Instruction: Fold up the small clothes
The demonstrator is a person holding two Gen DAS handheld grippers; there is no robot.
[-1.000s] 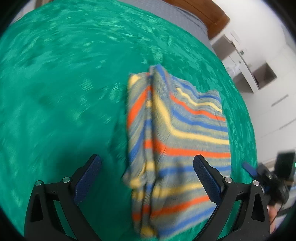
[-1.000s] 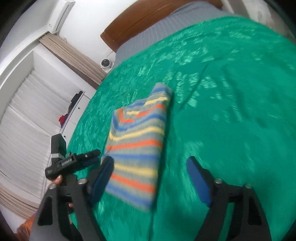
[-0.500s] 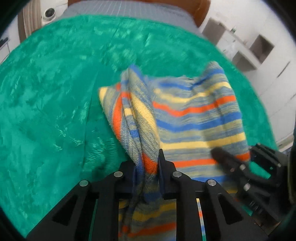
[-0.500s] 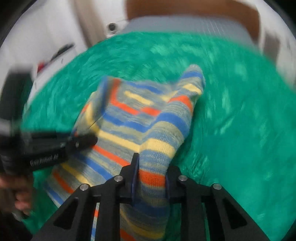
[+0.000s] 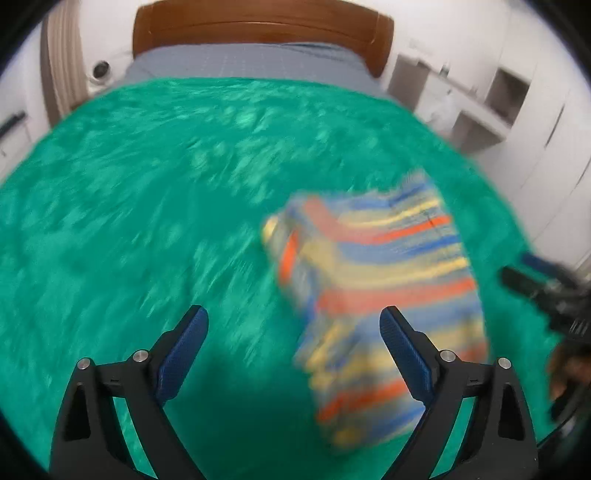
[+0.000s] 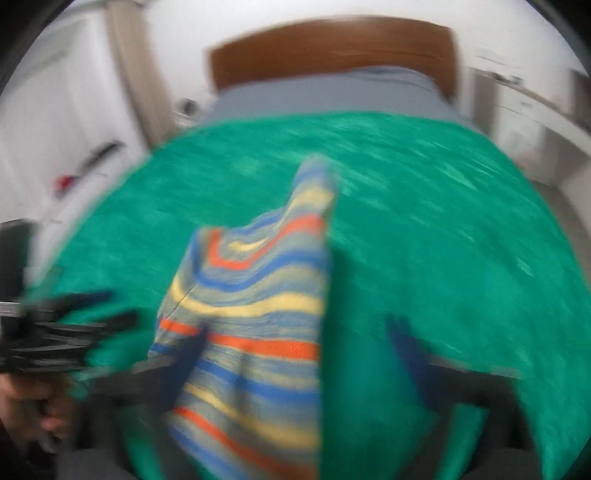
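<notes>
Both tongs just opened wide, gripping nothing. Cloth (image 5: 384, 291) lies on bed (image 5: 147, 221), by left tongs' (image 5: 291, 350) right finger, overlapping right tongs' (image 6: 295, 362) left finger.

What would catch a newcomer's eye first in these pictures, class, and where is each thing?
The striped garment, banded in orange, blue and yellow, stands out most: it lies folded on the bright green bedspread, right of centre in the left wrist view. The left gripper frames the bottom of that view with jaws wide apart and nothing between its pads; they have just been opening. Behind the bed stands a brown wooden headboard.
</notes>
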